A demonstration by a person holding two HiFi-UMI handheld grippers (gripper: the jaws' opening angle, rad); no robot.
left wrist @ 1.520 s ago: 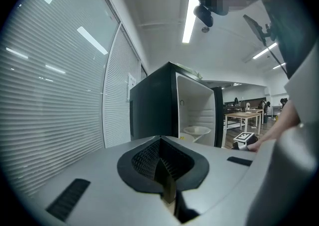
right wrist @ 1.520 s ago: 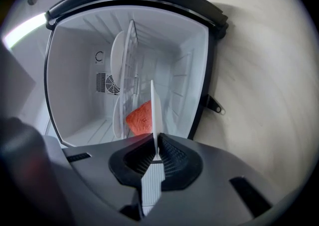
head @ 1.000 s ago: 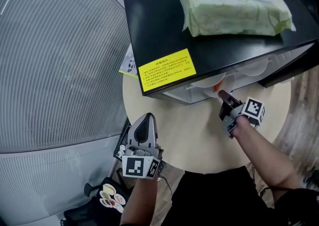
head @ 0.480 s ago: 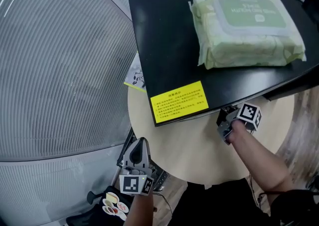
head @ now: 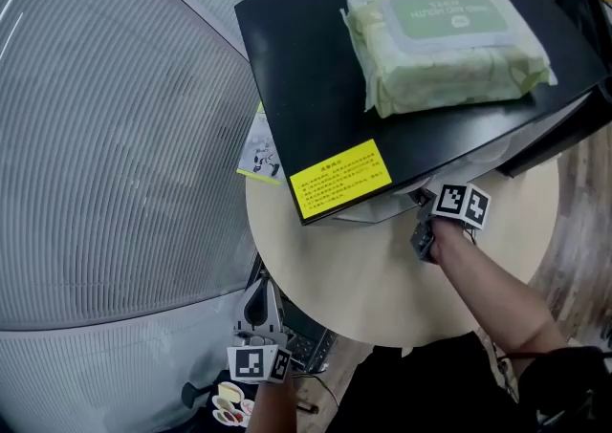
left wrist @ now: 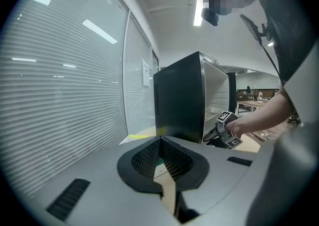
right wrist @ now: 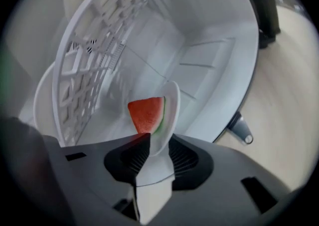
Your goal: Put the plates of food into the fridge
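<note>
1. Plate (right wrist: 168, 115) bearing a watermelon slice (right wrist: 145, 114) sits inside the white fridge (right wrist: 209, 60), beside its wire shelf (right wrist: 99, 45).
2. Right gripper (right wrist: 152, 142): its jaws have just been opening and stand narrowly parted, with the plate's rim between them.
3. Left gripper (left wrist: 159, 141): jaws together, empty, near the round table (head: 382, 269).

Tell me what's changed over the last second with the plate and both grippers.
The right gripper carried the plate with the watermelon slice deeper into the fridge; its jaws have just been opening, the rim still between them. The left gripper drew back past the table edge, shut and empty. The wipes pack stayed on the fridge.
</note>
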